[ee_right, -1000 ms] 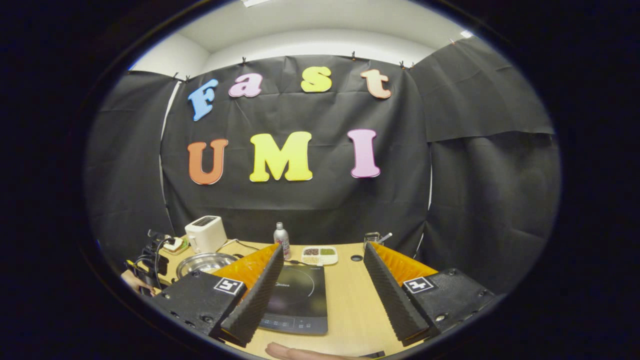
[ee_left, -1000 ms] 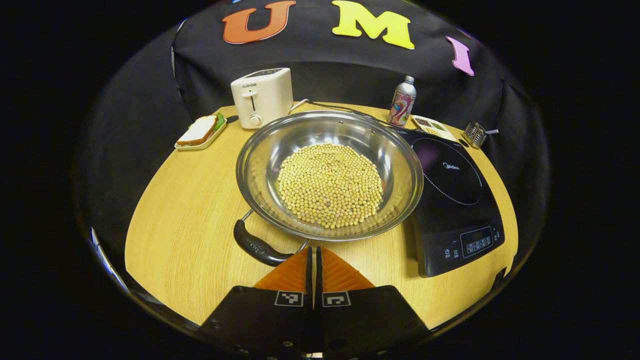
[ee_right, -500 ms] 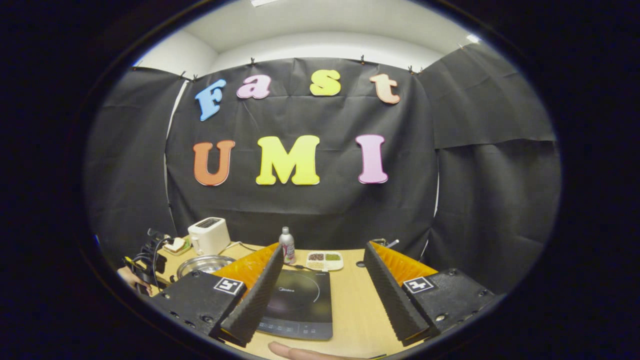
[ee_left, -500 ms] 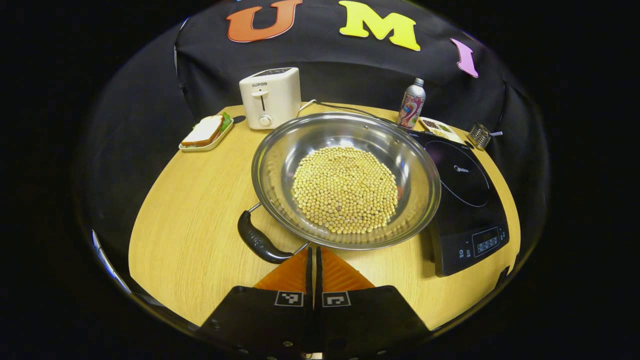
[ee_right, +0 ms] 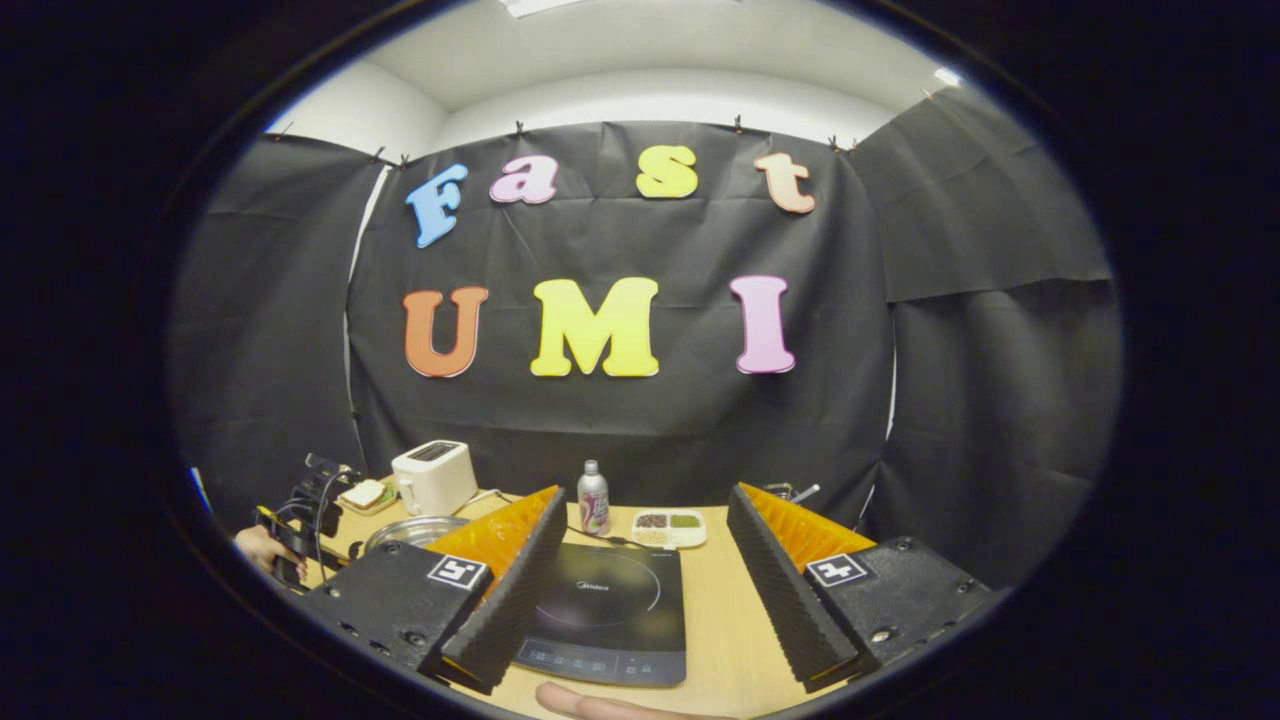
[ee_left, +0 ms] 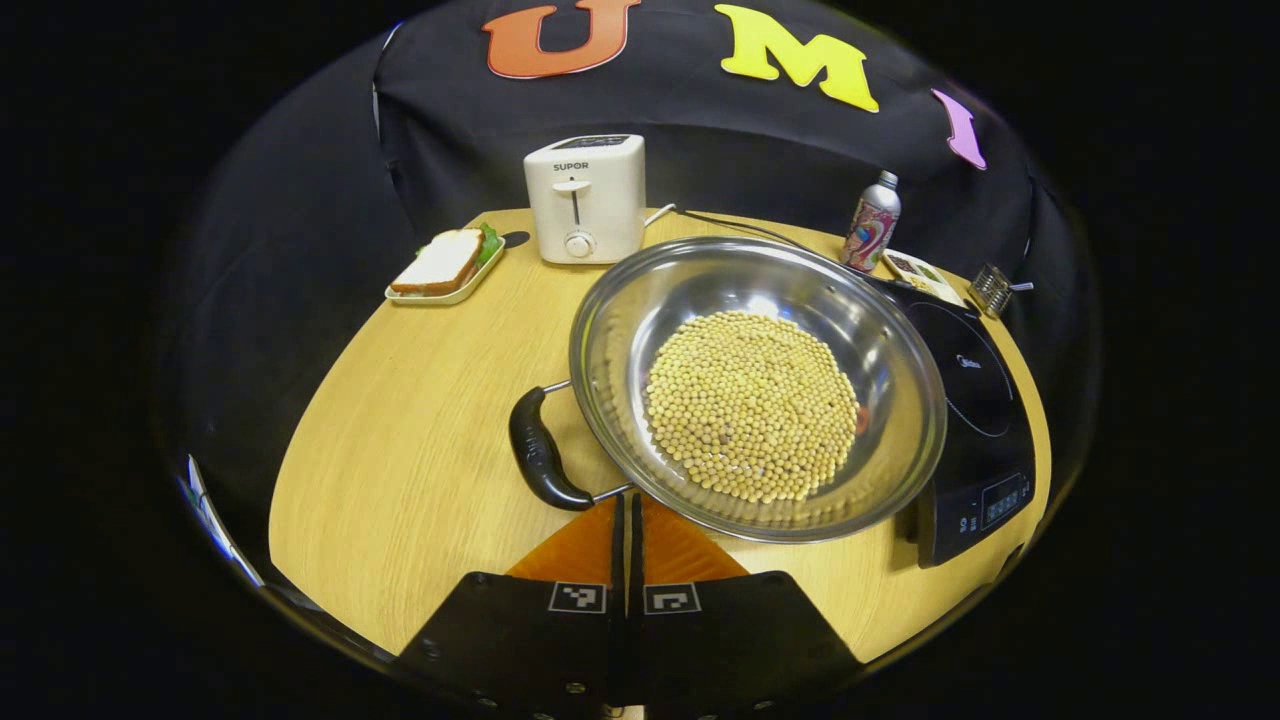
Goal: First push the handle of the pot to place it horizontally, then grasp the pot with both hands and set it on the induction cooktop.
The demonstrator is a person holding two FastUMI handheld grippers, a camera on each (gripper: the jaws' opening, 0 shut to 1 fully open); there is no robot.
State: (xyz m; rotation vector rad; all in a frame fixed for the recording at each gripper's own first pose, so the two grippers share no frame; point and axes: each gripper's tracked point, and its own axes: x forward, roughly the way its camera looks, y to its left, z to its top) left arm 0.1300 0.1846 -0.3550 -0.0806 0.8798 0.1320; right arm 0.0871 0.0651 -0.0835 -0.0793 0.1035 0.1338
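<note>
A wide, shallow steel pot (ee_left: 757, 385) sits on a round wooden tabletop (ee_left: 420, 420), heaped in the middle with small pale yellow beans (ee_left: 752, 405). Its black handle (ee_left: 540, 462) juts from the rim at about 9 o'clock, curving down toward 7 o'clock. The pot's 3 o'clock edge overlaps the near corner of a black induction cooktop (ee_left: 975, 420), whose control panel faces 5 o'clock. In the left gripper view, the left claw (ee_left: 628, 503) is at 6 o'clock with its two fingers pressed together and nothing between them, their tips just beside the lower end of the handle and the pot's rim; whether they touch cannot be told. Beyond the pot, at 11 o'clock, a white toaster (ee_left: 586, 197) stands upright, and left of it a small tray (ee_left: 447, 290) holds a sandwich (ee_left: 442, 262). At 1 o'clock stands a patterned metal bottle (ee_left: 872, 221), with a divided dish (ee_left: 922, 275) of dark and green fillings beside it. In the right gripper view, the right claw (ee_right: 645, 590) hangs above the cooktop with its fingers spread wide and empty; a fingertip (ee_right: 580, 703) shows at 6 o'clock, and the pot lies at 9 o'clock.
</note>
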